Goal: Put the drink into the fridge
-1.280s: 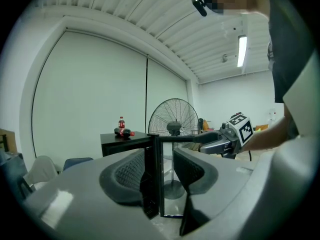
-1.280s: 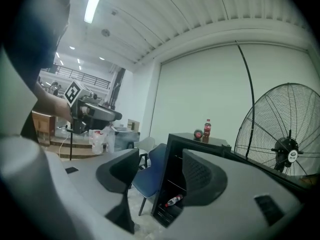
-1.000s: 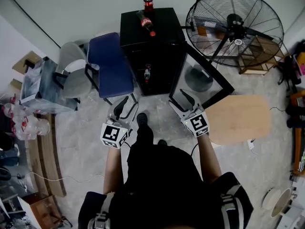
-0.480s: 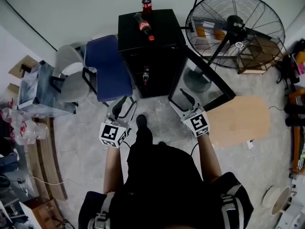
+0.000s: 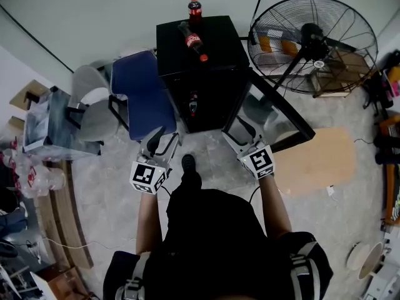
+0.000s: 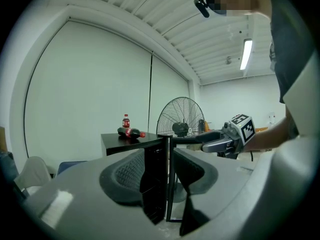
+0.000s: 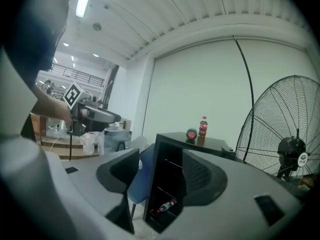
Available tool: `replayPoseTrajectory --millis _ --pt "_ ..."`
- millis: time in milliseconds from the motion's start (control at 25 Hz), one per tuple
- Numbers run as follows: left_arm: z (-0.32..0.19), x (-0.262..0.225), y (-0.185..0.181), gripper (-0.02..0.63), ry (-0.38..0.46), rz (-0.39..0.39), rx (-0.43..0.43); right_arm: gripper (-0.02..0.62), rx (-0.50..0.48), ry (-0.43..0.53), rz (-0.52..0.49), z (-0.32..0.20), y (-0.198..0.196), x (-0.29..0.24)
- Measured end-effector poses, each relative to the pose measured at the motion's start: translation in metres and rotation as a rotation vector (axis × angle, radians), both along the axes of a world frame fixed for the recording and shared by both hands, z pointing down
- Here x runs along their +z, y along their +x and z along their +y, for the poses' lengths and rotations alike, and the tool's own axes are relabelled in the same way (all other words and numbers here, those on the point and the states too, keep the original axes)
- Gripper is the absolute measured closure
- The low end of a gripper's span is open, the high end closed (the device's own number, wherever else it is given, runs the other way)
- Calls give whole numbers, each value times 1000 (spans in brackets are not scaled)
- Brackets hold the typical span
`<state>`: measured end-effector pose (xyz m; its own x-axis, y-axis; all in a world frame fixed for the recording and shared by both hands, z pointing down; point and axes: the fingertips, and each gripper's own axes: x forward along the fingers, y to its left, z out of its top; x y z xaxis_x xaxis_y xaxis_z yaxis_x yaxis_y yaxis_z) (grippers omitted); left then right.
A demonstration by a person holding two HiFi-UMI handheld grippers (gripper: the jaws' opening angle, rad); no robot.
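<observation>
In front of the black fridge, both tools are hanging released — the left gripper and the right gripper are showing parted jaws with nothing between them. The fridge's door is standing open to the right. On top, an upright bottle is standing just behind a lying bottle. A third bottle is lying low inside, half lost in shadow — its label is proving too small to read.
</observation>
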<state>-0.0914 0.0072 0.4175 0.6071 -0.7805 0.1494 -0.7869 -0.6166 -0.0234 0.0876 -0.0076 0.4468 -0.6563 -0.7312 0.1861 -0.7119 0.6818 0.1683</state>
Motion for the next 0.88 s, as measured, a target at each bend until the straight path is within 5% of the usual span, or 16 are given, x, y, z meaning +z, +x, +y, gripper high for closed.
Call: replayPoseTrajectory --millis 880 --pt "-158 -2 -47 425 -4 -8 121 327 77 28 -4 -149 -63 -12"
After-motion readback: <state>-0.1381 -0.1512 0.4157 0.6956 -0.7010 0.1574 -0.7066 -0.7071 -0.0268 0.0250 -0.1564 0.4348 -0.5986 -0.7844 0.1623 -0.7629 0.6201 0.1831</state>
